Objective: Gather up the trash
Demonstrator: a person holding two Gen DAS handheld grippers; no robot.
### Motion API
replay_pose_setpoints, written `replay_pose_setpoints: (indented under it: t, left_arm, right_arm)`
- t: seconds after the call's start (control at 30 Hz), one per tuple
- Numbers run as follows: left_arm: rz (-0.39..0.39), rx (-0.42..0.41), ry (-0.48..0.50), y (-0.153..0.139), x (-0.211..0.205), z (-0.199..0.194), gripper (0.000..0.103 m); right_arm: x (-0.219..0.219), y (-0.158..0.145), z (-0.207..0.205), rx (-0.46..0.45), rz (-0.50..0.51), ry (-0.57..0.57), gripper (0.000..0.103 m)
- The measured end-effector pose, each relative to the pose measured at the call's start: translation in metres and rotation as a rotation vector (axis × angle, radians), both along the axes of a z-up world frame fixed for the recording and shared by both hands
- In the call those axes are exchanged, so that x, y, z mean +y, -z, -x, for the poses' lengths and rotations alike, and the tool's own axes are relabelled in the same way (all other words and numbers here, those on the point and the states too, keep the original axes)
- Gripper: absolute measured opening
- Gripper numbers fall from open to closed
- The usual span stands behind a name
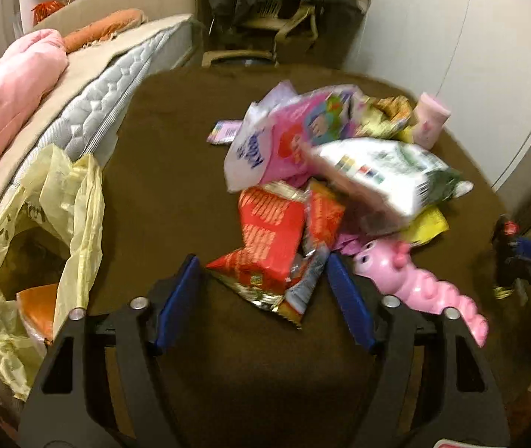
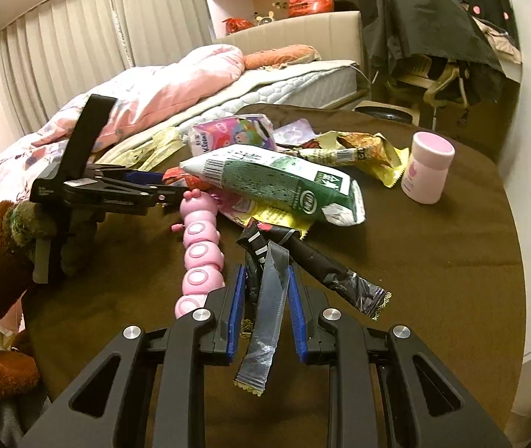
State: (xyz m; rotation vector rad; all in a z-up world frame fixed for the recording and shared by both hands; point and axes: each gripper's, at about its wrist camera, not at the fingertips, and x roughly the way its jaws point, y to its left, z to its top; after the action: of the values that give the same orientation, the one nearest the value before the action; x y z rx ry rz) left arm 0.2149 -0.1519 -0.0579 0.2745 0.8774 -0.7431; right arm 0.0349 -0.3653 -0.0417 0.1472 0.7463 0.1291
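Right wrist view: right gripper [image 2: 265,306] clamped on dark crumpled wrappers [image 2: 265,298] – silver strip hangs down between blue pads. Pink caterpillar toy [image 2: 200,250] just left of it; green-white bag [image 2: 284,183] ahead atop pile; pink jar [image 2: 429,171] further ahead-right. Left wrist view: left gripper [image 1: 263,283] jaws apart, red snack packet [image 1: 269,250] between pads, untouched – yellow plastic bag [image 1: 60,201] well left, against mattress [image 1: 116,86].

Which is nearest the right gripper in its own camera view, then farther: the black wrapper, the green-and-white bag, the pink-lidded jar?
1. Black wrapper, between the right gripper fingers.
2. Green-and-white bag, just beyond, centre.
3. Pink-lidded jar, far right.
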Motion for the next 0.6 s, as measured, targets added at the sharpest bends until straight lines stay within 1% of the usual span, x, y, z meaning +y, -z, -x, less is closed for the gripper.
replay_pose_setpoints:
  t: [0.1, 0.13, 0.17, 0.2, 0.23, 0.4, 0.47, 0.53, 0.57, 0.6]
  left_arm:
    - [0.040, -0.012, -0.011, -0.010, 0.007, 0.011, 0.041]
    - [0.055, -0.017, -0.012, -0.015, 0.010, 0.016, 0.041]
    - [0.064, -0.026, -0.013, -0.019, 0.012, 0.022, 0.036]
    - [0.067, -0.035, -0.015, -0.023, 0.014, 0.026, 0.019]
    - [0.071, -0.037, -0.019, -0.028, 0.018, 0.034, 0.016]
    - [0.123, -0.053, -0.047, -0.043, 0.037, 0.055, 0.016]
    - [0.138, -0.048, -0.029, -0.044, 0.040, 0.058, 0.017]
    - [0.139, -0.073, -0.014, -0.045, 0.038, 0.055, 0.035]
    - [0.146, -0.080, -0.004, -0.044, 0.037, 0.050, 0.051]
    - [0.161, -0.086, 0.002, -0.042, 0.036, 0.043, 0.054]
  right_arm:
    - [-0.001, 0.000, 0.000, -0.004, -0.007, 0.008, 0.022]
    - [0.000, -0.001, 0.000, -0.007, -0.008, 0.006, 0.022]
    - [0.001, -0.003, 0.001, -0.013, -0.006, 0.004, 0.022]
    - [0.002, -0.004, 0.001, -0.020, -0.002, 0.001, 0.022]
    - [0.003, -0.007, 0.001, -0.028, 0.002, -0.001, 0.022]
    - [0.008, -0.017, 0.000, -0.053, 0.017, -0.005, 0.022]
    - [0.010, -0.020, -0.001, -0.055, 0.017, -0.010, 0.022]
    - [0.014, -0.022, -0.001, -0.058, 0.022, -0.020, 0.022]
    - [0.015, -0.022, 0.000, -0.061, 0.025, -0.025, 0.022]
    - [0.017, -0.023, 0.001, -0.064, 0.029, -0.031, 0.022]
